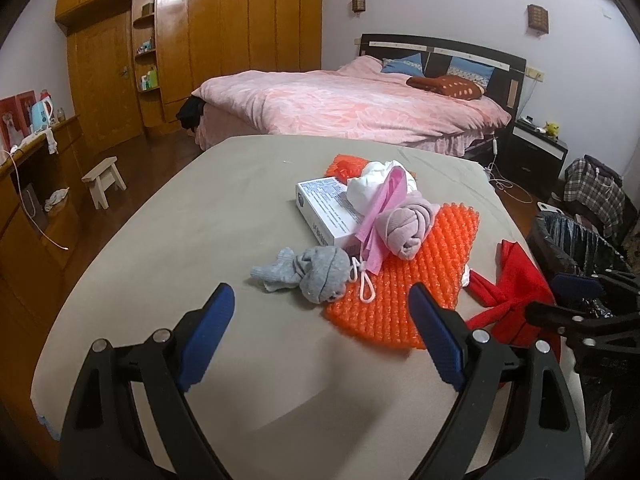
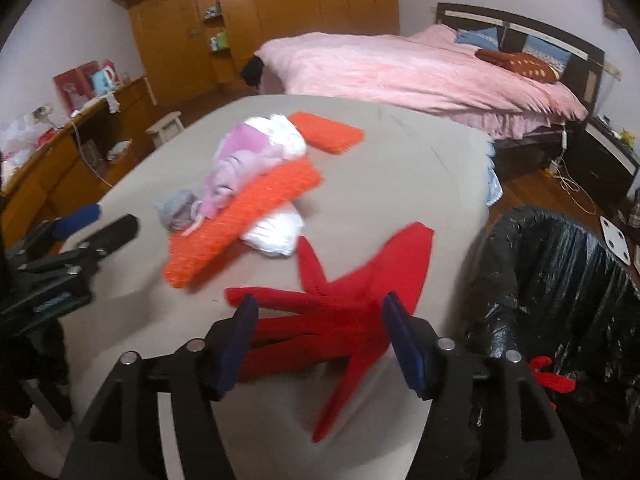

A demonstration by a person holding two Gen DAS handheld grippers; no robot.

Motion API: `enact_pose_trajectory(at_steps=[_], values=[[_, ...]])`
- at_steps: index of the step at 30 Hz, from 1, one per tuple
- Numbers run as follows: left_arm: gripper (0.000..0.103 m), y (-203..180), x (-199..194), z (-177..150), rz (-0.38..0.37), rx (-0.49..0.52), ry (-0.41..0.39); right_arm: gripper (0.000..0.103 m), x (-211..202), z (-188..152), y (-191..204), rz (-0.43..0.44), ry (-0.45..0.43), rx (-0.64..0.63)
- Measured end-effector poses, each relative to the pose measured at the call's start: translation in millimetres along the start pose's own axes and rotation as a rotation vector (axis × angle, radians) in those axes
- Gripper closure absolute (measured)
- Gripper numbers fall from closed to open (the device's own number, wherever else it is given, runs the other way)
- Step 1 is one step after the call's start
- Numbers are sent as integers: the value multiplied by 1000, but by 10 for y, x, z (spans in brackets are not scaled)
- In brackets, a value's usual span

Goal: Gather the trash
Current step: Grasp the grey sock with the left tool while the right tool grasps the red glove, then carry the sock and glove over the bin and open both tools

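The red cloth lies spread on the grey table, at the edge nearest to the black-lined trash bin. The right gripper is above this cloth with its jaws apart, and the pads do not press it. On the side of the red cloth away from the bin lies an orange mat, with a rolled pink sock, a white box and a grey sock on or beside it. The left gripper stands wide open and empty near the grey sock.
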State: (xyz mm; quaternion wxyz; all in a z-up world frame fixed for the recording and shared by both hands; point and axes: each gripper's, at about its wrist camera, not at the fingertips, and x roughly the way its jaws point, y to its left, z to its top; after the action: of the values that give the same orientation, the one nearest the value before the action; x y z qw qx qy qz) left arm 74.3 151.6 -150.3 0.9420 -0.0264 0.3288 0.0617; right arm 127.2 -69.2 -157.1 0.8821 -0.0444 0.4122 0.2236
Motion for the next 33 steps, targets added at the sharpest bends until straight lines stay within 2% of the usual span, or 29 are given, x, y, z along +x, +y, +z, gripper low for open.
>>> enact_pose_trajectory(at_steps=[8,10,12,13,15,20,23,24,33], values=[[17,2,44,21,7,7,7,39,407,-75,-18,-60,64,-19],[20,14,88,32,9,4,13,47,402,-75,-3,-66,55,-30],[24,13,144,47,7,5,23,68,407,-50,6,-50,51,-24],[28,13,197,60,5,5,30,71,410,-42,6,-43,53,-22],[33,12,278,81,1,5,38,85,412,-29,-1,-23,49,-22],[47,-11,465,116,-10,13,66,88,362,-14,15,39,44,-25],[70,-29,575,115,-34,18,100,88,306,32,37,51,28,-27],[81,-30,594,112,-38,17,107,88,290,49,49,52,24,-29],[86,17,374,156,-1,-9,60,88,41,218,-24,76,-33,13]])
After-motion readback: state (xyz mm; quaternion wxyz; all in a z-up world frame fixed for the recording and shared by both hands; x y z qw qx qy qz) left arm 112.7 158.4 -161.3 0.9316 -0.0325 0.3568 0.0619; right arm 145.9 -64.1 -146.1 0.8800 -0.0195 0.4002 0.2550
